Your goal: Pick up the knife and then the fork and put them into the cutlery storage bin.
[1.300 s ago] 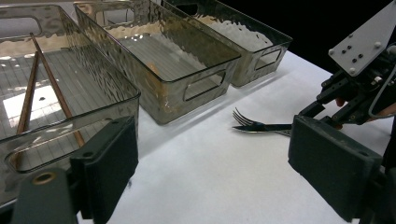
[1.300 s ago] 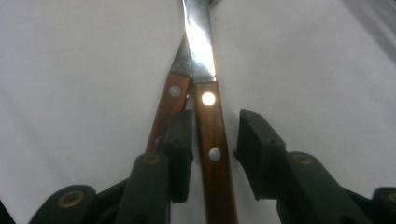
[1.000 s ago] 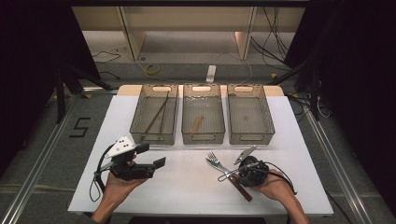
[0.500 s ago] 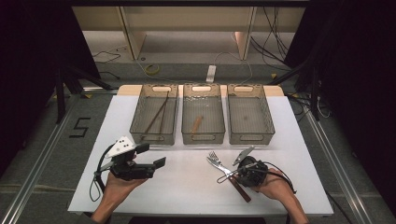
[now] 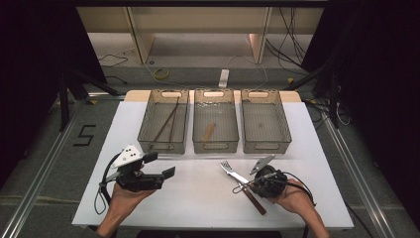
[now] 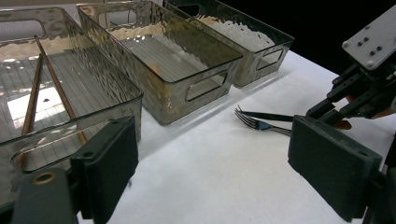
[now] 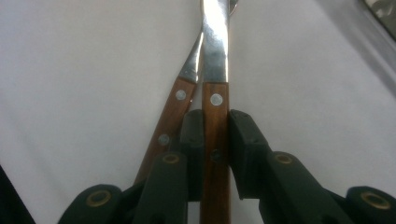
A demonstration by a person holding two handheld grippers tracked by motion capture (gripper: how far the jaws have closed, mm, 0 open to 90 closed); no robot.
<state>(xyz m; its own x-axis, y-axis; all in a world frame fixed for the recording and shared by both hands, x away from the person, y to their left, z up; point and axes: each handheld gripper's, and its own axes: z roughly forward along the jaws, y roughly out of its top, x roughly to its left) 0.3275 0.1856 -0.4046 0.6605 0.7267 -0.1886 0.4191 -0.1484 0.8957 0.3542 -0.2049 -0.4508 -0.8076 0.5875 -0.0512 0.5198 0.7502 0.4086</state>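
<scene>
In front of the empty right-hand clear plastic bin (image 5: 265, 121), the right gripper (image 7: 215, 140) pinches one wooden-handled steel utensil (image 7: 215, 116), likely to sort it; the left gripper (image 6: 210, 177) waits spread.

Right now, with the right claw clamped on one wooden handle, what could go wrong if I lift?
The right claw grips one wooden handle, but a second handle lies against its left pad and may drag along. The metal shafts cross near the fork, so lifting could flick it aside.
</scene>
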